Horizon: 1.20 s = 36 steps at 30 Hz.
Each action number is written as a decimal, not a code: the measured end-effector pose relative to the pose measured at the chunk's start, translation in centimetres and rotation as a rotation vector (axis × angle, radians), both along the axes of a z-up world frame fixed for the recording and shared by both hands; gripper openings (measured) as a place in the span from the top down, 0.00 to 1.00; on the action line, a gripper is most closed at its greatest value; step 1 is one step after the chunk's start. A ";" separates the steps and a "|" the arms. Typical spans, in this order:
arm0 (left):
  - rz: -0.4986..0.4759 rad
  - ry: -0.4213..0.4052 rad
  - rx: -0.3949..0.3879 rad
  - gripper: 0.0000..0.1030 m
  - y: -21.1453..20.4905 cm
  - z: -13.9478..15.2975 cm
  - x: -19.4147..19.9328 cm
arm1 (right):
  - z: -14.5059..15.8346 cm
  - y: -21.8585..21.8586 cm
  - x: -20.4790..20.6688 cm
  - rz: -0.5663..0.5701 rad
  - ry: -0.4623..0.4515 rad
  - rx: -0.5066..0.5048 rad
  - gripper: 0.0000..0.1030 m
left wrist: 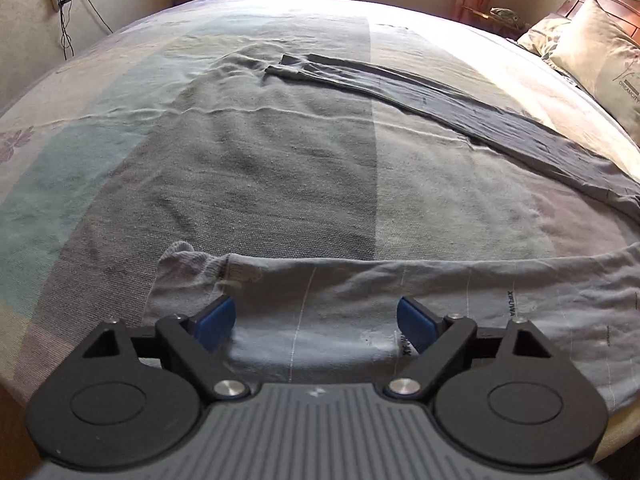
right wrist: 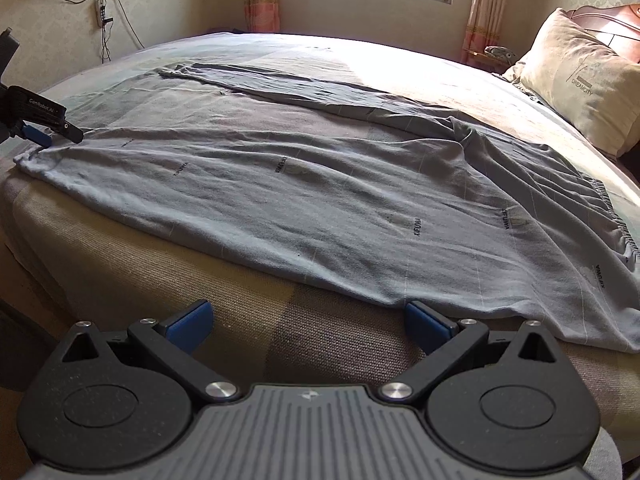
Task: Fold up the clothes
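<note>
grey trousers (right wrist: 320,200) waistband cut off, both jaws apart

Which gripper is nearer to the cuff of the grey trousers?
Left. The left gripper is open right over the cuff; the right gripper is open at the waist end.

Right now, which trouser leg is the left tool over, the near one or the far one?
The near leg, lying along the bed edge with its ribbed cuff beside the open left tool. The far leg stretches diagonally across the bed's middle, untouched.
</note>
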<state>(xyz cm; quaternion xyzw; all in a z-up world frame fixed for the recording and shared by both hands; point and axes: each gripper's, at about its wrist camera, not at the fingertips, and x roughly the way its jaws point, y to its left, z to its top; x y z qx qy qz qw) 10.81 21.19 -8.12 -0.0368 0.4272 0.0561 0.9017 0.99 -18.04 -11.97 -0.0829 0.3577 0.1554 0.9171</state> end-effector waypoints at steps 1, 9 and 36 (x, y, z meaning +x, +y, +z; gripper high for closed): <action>-0.028 -0.013 -0.012 0.14 -0.9 0.4 -0.2 | 0.0 -0.1 0.0 0.000 0.000 0.004 0.00; -0.291 -0.033 -0.053 0.14 -10.7 1.1 -0.7 | 0.7 -1.4 -0.2 -0.011 0.023 0.081 0.00; -1.038 -0.110 -0.084 0.11 -23.5 -1.1 2.1 | 2.5 -9.3 11.0 -0.306 0.026 0.064 0.00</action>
